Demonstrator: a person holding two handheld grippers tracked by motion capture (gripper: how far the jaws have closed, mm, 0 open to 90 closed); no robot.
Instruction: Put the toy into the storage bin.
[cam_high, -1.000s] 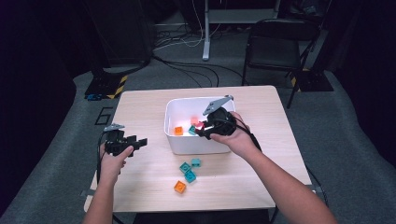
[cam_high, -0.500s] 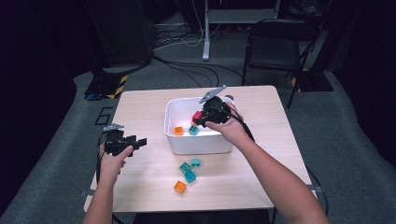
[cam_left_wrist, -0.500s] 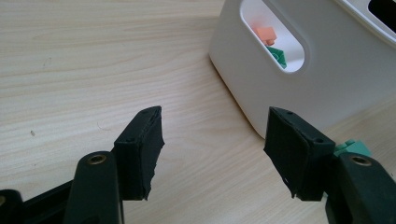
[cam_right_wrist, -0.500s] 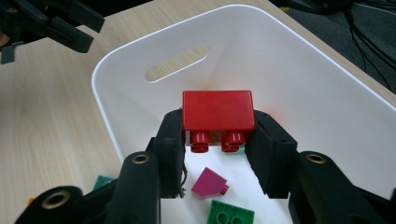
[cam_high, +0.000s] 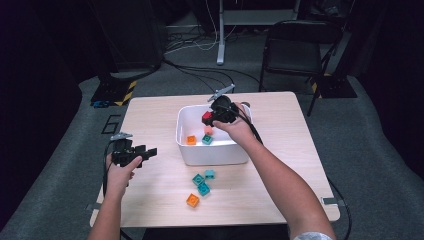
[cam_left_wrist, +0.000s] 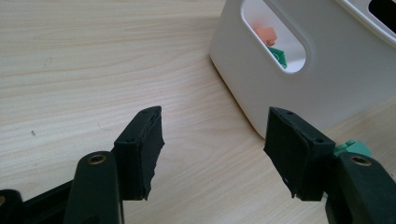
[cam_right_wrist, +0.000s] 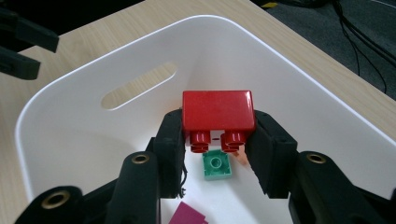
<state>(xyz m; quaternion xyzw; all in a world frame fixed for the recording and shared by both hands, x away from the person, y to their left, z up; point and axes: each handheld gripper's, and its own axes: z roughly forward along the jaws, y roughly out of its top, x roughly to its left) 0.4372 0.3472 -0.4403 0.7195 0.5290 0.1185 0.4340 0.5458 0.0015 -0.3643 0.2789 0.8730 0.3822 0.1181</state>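
1. Tabletop (cam_high: 150, 107) from the high view: we count an orange and a teal brick already in the white bin (cam_high: 212, 152), plus a pinkish one, while four loose bricks (cam_high: 201, 184) wait in front of it, three teal and one orange. We judge the sorting partway done.
2. Left gripper view: our left gripper (cam_left_wrist: 212, 140) has its fingers spread wide with nothing between them, hovering low over bare wood just beside the bin's wall. A teal brick (cam_left_wrist: 352, 148) peeks out behind one finger.
3. Right gripper view: our right gripper (cam_right_wrist: 217, 140) pinches a red brick (cam_right_wrist: 218, 112), studs down, over the bin's inside. It looks ready to drop. Below lie a green brick (cam_right_wrist: 216, 167) and a magenta piece (cam_right_wrist: 189, 215).
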